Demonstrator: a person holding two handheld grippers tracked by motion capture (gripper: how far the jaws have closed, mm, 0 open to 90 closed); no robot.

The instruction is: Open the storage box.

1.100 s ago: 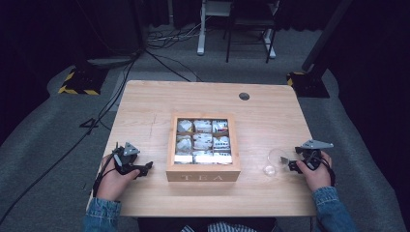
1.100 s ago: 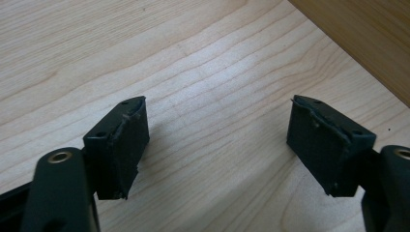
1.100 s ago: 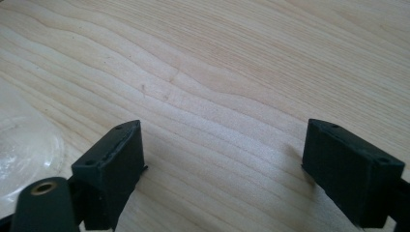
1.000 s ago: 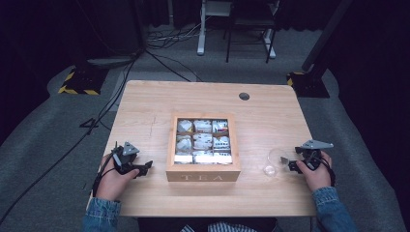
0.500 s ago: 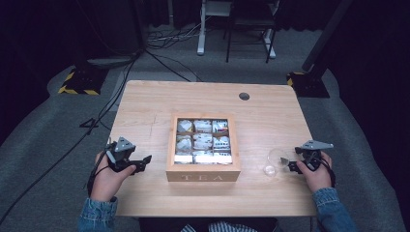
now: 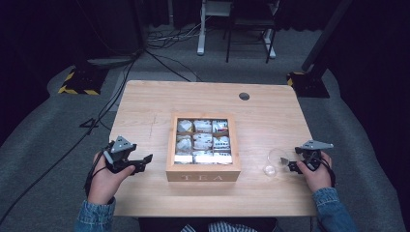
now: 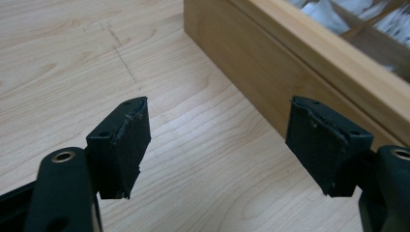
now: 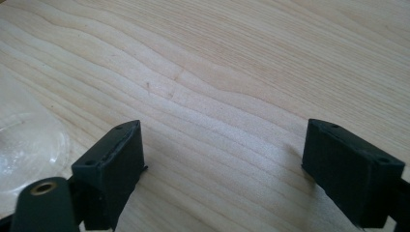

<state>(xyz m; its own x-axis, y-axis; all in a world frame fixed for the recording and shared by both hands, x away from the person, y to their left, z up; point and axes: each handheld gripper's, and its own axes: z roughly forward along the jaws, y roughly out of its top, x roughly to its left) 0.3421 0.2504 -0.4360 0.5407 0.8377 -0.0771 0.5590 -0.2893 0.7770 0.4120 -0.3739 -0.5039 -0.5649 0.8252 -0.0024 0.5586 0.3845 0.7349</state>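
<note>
Flanking tea box point(image 6: 203, 176), both grippers (jaws apart).

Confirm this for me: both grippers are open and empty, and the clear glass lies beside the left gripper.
Not quite. Both the left gripper and right gripper are open and empty, but the clear glass lies beside the right gripper, as the high view shows.

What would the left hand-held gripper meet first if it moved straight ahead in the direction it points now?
Most likely the side wall of the wooden tea box. The left hand-held gripper is open, with bare table between the jaws, and the box wall crosses its line ahead on the right; exact depth is unclear.
</note>
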